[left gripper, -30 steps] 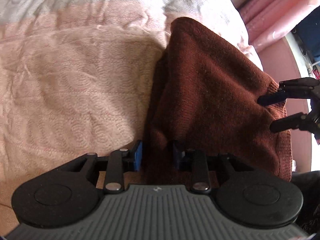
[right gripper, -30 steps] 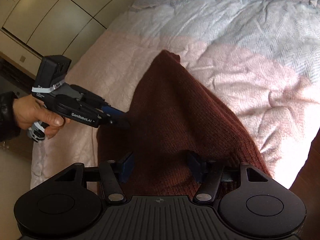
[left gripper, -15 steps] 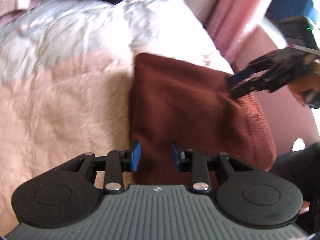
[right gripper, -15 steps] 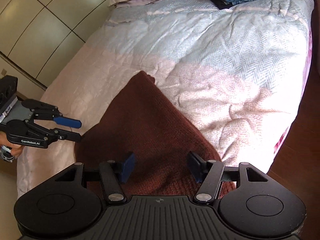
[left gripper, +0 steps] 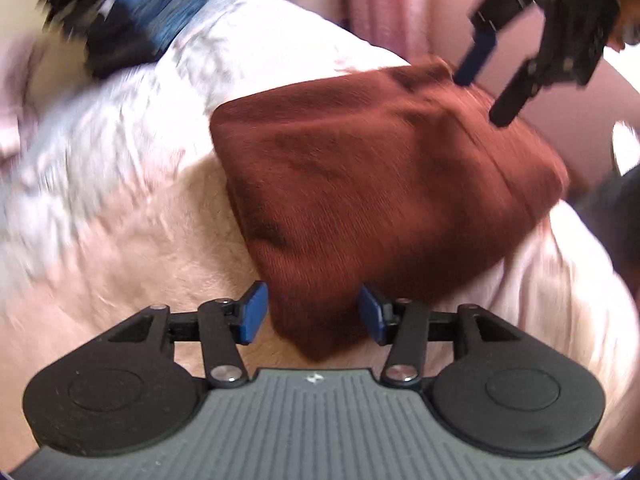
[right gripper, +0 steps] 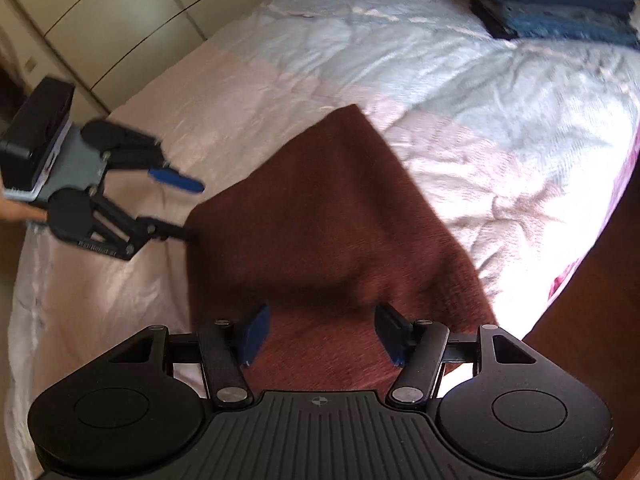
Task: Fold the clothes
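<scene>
One folded brown sweater (left gripper: 380, 200) lies on the pink and pale blue quilt (right gripper: 460, 92). My left gripper (left gripper: 312, 314) has its two blue pads opening either side of the sweater's near corner, not pressing it. My right gripper (right gripper: 322, 332) hangs over the sweater's other edge, jaws wide, holding nothing. One stack of blue jeans (right gripper: 556, 0) sits beyond the sweater

Fuzzy knit brown sweater (left gripper: 384, 184) on soft quilted bedspread (right gripper: 460, 92)
</scene>
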Available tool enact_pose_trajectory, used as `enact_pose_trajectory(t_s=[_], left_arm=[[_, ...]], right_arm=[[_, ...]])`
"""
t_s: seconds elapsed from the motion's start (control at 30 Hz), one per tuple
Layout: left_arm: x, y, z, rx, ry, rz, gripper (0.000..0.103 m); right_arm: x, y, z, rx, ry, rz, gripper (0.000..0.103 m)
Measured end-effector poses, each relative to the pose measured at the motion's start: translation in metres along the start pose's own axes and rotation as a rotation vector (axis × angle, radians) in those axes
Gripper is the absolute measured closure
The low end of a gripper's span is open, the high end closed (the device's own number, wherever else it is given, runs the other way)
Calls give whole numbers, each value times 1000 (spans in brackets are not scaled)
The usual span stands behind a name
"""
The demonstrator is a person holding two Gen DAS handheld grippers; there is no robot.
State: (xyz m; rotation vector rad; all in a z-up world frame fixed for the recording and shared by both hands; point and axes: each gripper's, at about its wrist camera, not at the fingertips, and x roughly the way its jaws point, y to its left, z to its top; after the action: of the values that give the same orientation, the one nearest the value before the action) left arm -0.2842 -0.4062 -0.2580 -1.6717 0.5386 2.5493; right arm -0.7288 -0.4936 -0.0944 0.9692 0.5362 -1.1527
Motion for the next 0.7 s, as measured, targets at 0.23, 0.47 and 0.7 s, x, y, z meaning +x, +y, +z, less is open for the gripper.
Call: enact_pose_trajectory(t_s=[0.23,0.47,0.7], left_arm=[[19,-60,-39,423,-62,168,38],[64,-76,-41,669,-143,278,38],[77,-64,-16,767,-110,286,63]], right_arm=[[58,113,-60,-358,22,-141,41],[122,117,-83,-663,82,-382,47],[60,95,-50,-484,-14,-329,83]])
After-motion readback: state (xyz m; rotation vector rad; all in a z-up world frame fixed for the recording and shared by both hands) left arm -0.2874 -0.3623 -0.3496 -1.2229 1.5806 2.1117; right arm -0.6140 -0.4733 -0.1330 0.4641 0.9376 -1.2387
